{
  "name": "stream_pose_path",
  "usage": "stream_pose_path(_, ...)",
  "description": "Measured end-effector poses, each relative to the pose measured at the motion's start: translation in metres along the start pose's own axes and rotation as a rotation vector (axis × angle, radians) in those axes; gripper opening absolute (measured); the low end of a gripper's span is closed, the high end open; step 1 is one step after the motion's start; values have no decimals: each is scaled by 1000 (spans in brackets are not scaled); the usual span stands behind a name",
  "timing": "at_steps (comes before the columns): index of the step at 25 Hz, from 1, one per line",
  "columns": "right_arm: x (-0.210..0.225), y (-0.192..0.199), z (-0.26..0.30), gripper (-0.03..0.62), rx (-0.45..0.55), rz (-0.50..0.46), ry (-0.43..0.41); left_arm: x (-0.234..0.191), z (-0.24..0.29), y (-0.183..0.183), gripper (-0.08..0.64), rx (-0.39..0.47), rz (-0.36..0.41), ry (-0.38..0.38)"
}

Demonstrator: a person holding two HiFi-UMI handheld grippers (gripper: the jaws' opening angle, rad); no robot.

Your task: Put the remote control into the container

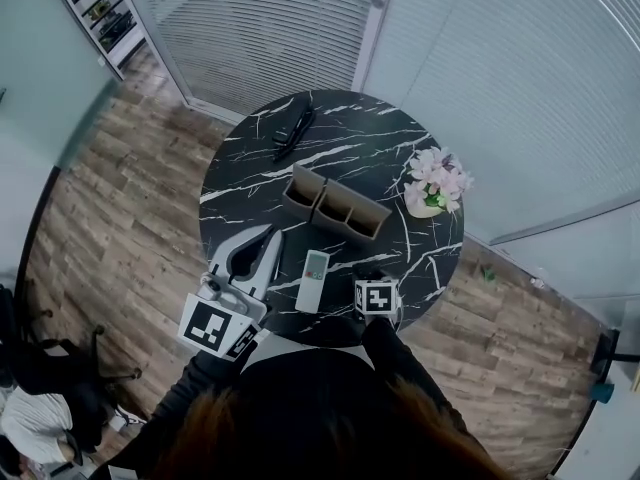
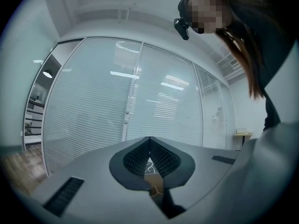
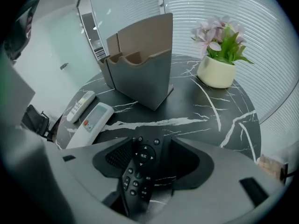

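The right hand-held gripper [image 3: 153,153] has its jaws wide apart, tilted down at the desk [image 3: 219,125], and grips nothing. A black remote control [image 3: 139,171] lies in the gap between the jaws. Neither pad presses on it, and bare desk shows along its right edge. Its long axis runs roughly along the gripper's own line, with its top end towards the container [image 3: 140,69], which stands upright beyond that end.

Judgement: closing across the remote's narrow width should secure it, and the carry to the container is short.

The left hand-held gripper [image 2: 150,148] is fully closed and empty, on the near left of the container and farther from this remote. Two white remote controls [image 3: 92,122] lie on the container's near side, untouched.
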State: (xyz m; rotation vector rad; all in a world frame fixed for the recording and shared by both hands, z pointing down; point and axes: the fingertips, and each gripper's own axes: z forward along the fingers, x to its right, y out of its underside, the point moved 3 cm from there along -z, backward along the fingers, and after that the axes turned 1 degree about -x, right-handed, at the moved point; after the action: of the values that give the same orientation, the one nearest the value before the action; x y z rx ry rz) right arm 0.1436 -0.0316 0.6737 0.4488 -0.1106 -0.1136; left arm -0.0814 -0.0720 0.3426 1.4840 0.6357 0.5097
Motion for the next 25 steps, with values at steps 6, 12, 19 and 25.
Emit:
stream_pose_path(6, 2, -1, -1, 219, 23, -29, 10, -3, 2, 2, 9, -7, -7, -6)
stream_pose_path(12, 4, -13, -8, 75, 94, 15, -44, -5, 6, 3, 9, -6, -11, -2)
stream_pose_path(19, 2, -12, -12, 66, 103, 38, -99, -3, 7, 2, 9, -1, -14, 10)
stream_pose_path(25, 2, -18, -36, 63, 182, 114, -225, -7, 4, 0, 9, 7, -12, -3)
